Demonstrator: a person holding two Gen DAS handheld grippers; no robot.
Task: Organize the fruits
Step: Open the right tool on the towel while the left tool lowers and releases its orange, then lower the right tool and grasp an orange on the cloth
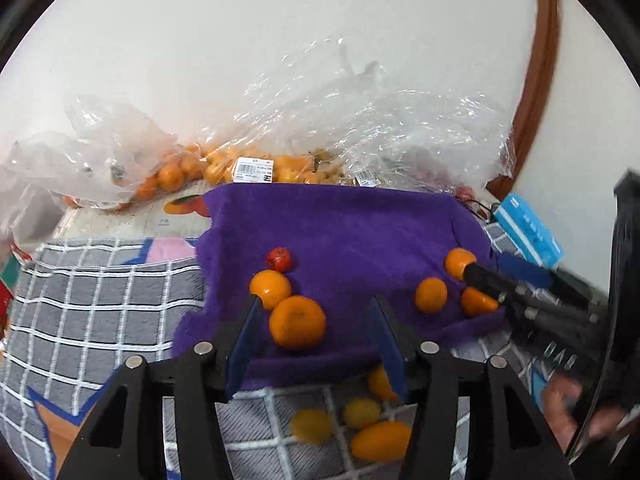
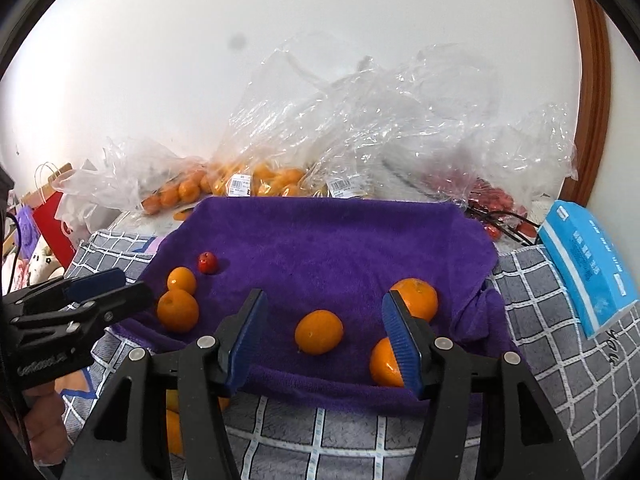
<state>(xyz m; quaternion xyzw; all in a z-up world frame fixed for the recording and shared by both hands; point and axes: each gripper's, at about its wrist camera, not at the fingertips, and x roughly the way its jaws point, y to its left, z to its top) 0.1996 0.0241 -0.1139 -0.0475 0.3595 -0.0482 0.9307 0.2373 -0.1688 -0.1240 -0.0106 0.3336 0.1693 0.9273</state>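
A purple towel [image 1: 340,224] [image 2: 328,240] lies on a grey checked cloth. On its left lie a large orange [image 1: 297,322] [image 2: 177,311], a smaller orange [image 1: 270,289] [image 2: 181,279] and a small red fruit [image 1: 280,259] [image 2: 207,263]. On its right lie three oranges [image 2: 319,332] [image 2: 416,298] [image 2: 385,362]. My left gripper [image 1: 312,320] is open, empty, the large orange between its fingers. My right gripper [image 2: 324,328] is open, empty, around the middle right orange; it also shows in the left wrist view [image 1: 480,280].
Several small yellow-orange fruits [image 1: 360,420] lie on the checked cloth [image 2: 560,320] in front of the towel. Clear plastic bags of oranges [image 2: 248,184] and red fruit [image 2: 492,196] stand against the back wall. A blue tissue pack [image 2: 588,268] lies at the right.
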